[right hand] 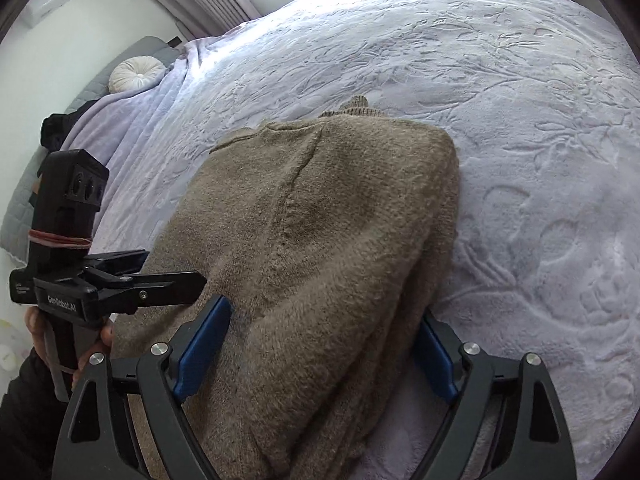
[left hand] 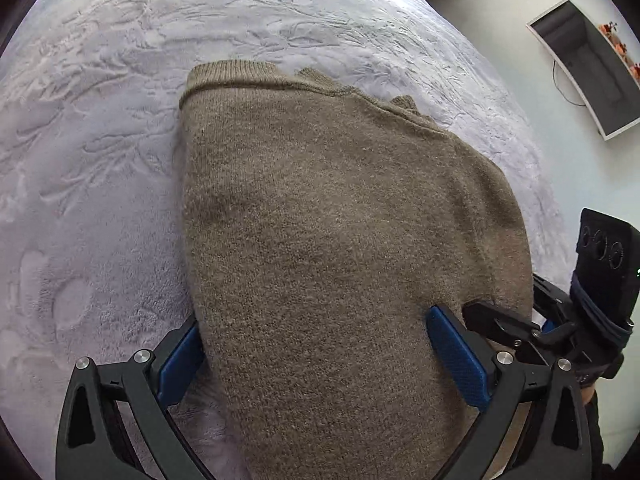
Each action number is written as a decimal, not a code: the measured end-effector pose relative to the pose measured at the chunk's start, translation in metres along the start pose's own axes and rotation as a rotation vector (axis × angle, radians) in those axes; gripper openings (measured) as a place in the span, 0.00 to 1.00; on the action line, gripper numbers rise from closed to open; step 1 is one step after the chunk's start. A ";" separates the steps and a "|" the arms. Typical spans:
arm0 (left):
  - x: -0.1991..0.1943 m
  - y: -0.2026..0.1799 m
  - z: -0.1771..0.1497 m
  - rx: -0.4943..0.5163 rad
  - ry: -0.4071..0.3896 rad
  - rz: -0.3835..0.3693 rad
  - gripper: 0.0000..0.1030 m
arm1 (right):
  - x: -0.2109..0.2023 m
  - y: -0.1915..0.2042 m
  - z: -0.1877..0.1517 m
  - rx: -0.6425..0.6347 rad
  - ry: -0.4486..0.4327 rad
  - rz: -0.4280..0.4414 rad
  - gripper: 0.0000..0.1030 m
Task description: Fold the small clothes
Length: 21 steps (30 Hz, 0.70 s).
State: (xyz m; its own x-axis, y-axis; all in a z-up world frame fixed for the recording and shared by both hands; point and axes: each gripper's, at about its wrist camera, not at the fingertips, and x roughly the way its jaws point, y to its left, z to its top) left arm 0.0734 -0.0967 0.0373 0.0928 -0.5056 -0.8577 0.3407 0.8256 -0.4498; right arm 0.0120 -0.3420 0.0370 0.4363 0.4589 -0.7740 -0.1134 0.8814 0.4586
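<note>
Here both the left gripper [left hand: 320, 356] and right gripper [right hand: 316, 350] stand spread wide, straddling the folded brown sweater [left hand: 340, 220].

The folded sweater [left hand: 320, 220] lies on the bed [left hand: 100, 160], its collar end toward 12 o'clock in the left wrist view. The left claw [left hand: 320, 360] straddles its near end at 6 o'clock, and the right claw [left hand: 516, 328] sits at 4 o'clock. In the right wrist view, a round cushion [right hand: 138, 75] rests at 10 o'clock, well apart from the sweater.
</note>
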 end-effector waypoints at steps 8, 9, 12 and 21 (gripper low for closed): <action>-0.010 -0.014 -0.003 0.074 -0.049 -0.009 0.60 | -0.001 0.029 -0.002 -0.062 -0.019 -0.008 0.47; -0.014 -0.012 -0.003 0.066 -0.055 -0.014 0.54 | -0.003 0.037 -0.003 -0.090 -0.027 -0.032 0.45; -0.028 -0.012 -0.004 0.062 -0.063 -0.015 0.48 | -0.015 0.066 -0.002 -0.180 -0.060 -0.074 0.42; -0.102 -0.006 -0.020 0.074 -0.140 0.074 0.46 | -0.047 0.144 0.003 -0.302 -0.115 -0.059 0.42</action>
State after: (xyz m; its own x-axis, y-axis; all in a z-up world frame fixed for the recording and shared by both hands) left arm 0.0435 -0.0450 0.1221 0.2480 -0.4787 -0.8422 0.3957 0.8436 -0.3629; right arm -0.0222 -0.2372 0.1404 0.5461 0.4051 -0.7332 -0.3367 0.9076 0.2507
